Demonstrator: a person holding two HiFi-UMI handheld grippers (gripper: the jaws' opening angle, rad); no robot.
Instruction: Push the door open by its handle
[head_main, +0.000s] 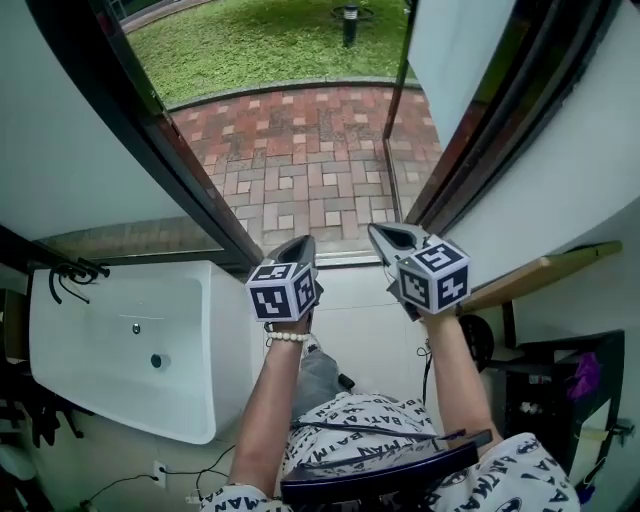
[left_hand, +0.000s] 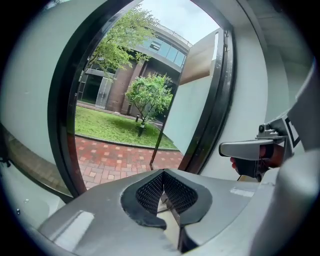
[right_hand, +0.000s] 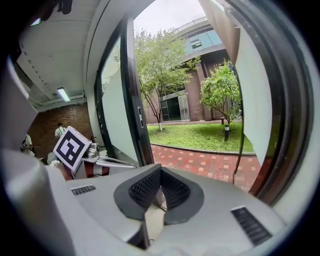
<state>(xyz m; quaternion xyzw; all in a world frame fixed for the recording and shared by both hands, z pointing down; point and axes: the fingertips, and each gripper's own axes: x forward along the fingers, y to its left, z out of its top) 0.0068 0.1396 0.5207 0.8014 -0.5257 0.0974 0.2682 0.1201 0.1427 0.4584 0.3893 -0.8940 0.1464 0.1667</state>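
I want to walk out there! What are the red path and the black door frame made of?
The path looks like brick paving: reddish rectangular blocks with pale joints and a matte, rough face. The door frame seems to be dark painted metal, smooth with a faint sheen along its straight edges, though coated plastic can't be ruled out.

Soft overcast daylight flooded in from outside, and the brick paving (head_main: 310, 190), the lawn (head_main: 250, 40) and the white door (head_main: 455, 50) took it flat and even, while the room's lower corners in the head view sat dim. Both gripper views bent hard at the rims into black vignette. The sky (left_hand: 185, 22) blew out to white, and a ceiling strip light (right_hand: 63, 94) glowed in the shaded room at the right gripper view's left.
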